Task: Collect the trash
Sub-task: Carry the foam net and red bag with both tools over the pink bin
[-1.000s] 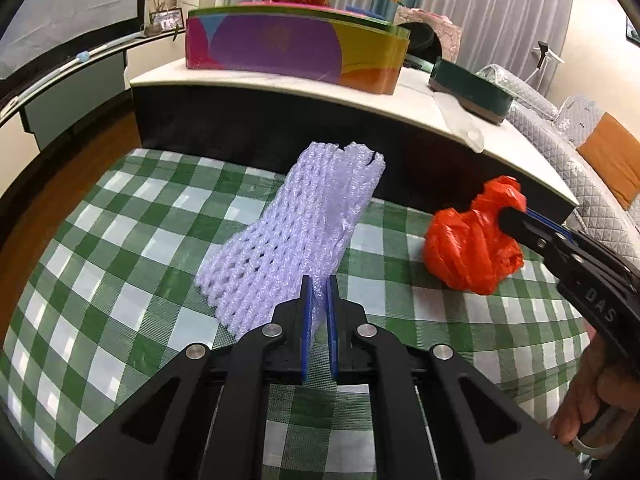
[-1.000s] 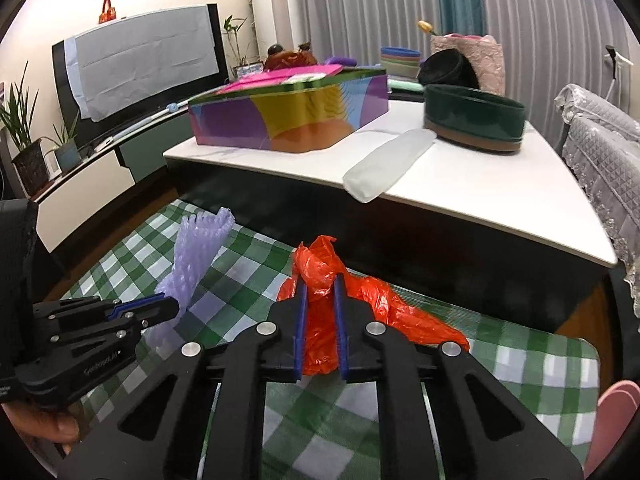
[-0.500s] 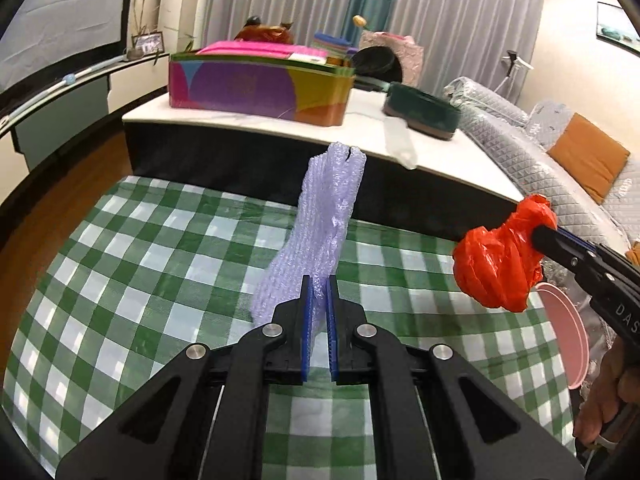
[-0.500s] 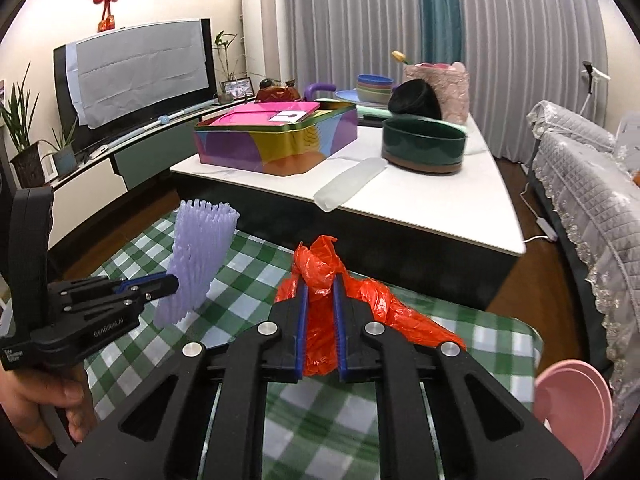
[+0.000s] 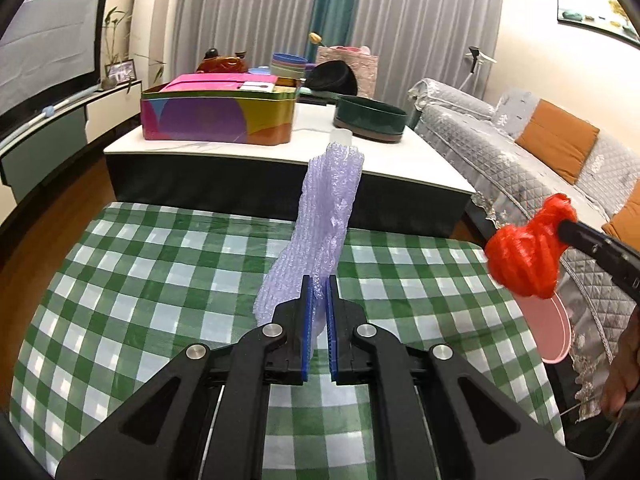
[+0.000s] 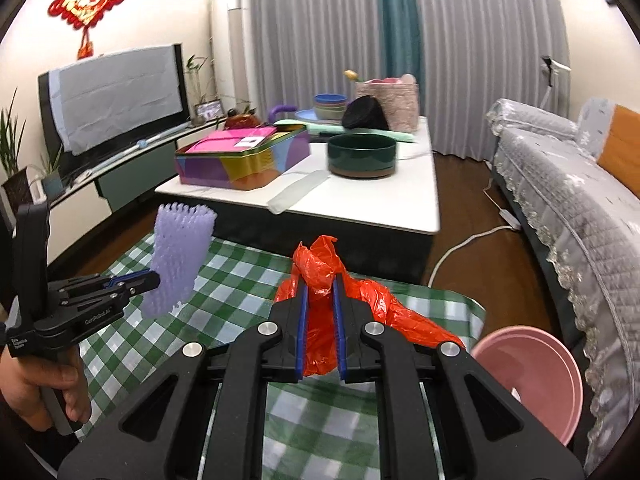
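Purple foam netting [image 5: 326,232] stands upright, pinched in the closed left claw [image 5: 319,312], lifted clear of the green-checked worktop [image 5: 160,272]. At about 3 o'clock from it, the right claw [image 6: 320,312] is clamped on a crumpled red plastic bag [image 6: 320,276], also off the cloth; a pink basin [image 6: 532,380] sits at 4 o'clock

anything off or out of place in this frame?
Nothing spilled or broken. One oddity: a clear plastic sleeve on the white table pokes out over its front edge. Otherwise the left gripper pinches the purple foam net, the right gripper the crumpled red bag, both held above the checked cloth.
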A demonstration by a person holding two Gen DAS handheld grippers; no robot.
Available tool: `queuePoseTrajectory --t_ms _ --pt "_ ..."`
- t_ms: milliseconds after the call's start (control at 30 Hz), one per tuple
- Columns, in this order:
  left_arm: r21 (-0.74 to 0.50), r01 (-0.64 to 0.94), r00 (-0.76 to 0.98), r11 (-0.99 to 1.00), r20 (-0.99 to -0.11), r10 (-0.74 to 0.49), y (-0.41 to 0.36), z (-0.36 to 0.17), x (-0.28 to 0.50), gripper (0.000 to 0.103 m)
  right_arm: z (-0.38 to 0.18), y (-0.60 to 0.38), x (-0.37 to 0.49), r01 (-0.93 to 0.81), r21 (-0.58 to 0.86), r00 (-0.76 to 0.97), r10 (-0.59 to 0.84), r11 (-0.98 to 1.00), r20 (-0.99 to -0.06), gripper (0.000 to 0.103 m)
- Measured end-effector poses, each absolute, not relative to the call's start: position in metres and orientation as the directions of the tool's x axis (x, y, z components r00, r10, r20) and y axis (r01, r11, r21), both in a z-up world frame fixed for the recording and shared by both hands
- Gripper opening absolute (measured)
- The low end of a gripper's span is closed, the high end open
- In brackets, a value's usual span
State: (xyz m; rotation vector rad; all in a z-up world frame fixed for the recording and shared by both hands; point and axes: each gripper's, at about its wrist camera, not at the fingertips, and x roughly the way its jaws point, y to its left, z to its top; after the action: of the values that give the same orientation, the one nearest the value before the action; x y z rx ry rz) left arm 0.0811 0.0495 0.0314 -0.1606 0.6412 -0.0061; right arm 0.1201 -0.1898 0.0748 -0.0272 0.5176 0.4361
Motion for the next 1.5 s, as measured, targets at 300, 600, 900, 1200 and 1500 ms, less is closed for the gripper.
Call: queuePoseTrajectory --t_ms 300,600,900,1200,1500 --pt "-0.148 -0.002 0.812 0.989 -0.578 -0.085 0.032 0.039 0.070 0.006 0.091 -0.250 0.102 -0.351 0.075 0.820 0.344 0.934 -0.457 0.011" --pt "-0.122 0.063 0.819 0.991 -0.561 -0.121 0.000 0.038 0.066 0.006 0.089 -0.311 0.100 -0.259 0.091 0.869 0.273 0.962 -0.413 0.012" --pt "-0.106 0.141 0.816 0.984 -0.550 -0.176 -0.040 0.036 0.071 0.006 0.071 -0.354 0.112 -0.163 0.148 0.889 0.210 0.975 -0.406 0.012" --pt "-0.158 0.235 0.776 0.959 -0.563 -0.283 -0.088 0.035 0.086 0.006 0.069 -0.388 0.117 -0.093 0.156 0.910 0.148 0.983 -0.386 0.012" --pt "-0.212 0.293 0.750 0.932 -0.554 -0.362 -0.128 0.044 0.111 0.006 0.063 -0.411 0.122 -0.036 0.166 0.914 0.100 0.986 -0.394 0.012"
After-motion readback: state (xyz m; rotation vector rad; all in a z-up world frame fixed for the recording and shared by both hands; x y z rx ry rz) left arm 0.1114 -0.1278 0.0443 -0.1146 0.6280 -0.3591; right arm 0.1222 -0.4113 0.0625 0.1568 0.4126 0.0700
